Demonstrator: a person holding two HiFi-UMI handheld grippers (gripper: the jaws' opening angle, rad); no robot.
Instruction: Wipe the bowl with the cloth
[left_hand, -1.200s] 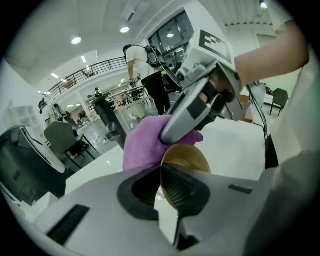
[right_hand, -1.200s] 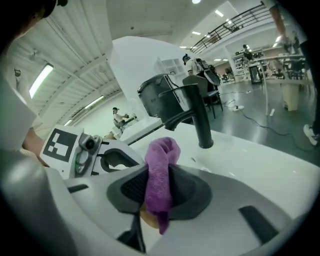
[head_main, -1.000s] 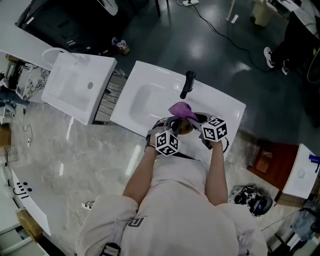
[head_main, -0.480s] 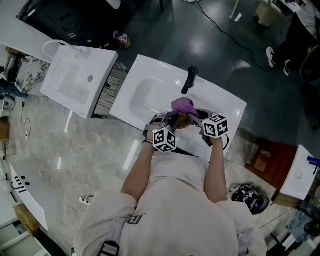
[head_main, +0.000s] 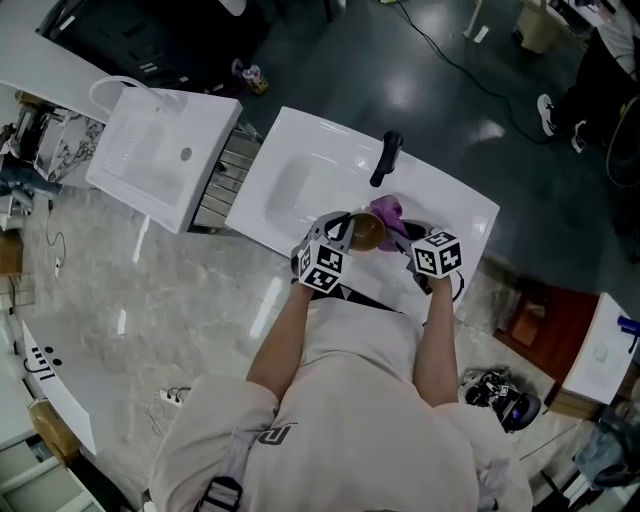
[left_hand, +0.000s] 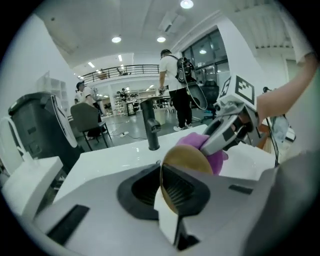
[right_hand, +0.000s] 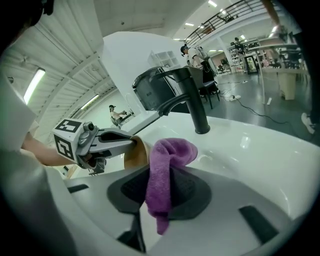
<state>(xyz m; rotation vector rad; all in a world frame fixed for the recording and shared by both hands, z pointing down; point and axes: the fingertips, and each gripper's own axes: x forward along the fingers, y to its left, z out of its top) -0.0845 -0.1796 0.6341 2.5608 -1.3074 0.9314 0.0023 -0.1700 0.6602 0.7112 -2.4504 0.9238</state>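
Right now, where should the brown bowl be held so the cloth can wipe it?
By its thin rim, from the left: the bowl is tipped on edge, so the left gripper clamps its wall and leaves the other side to the purple cloth.

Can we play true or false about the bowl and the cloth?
1. The left gripper is shut on the round tan bowl. True.
2. The right gripper holds a green sponge. False: it is shut on a fluffy purple cloth.
3. A black tap stands on the white sink. True.
4. The bowl lies flat in the basin. False: the left gripper holds it up by its rim.
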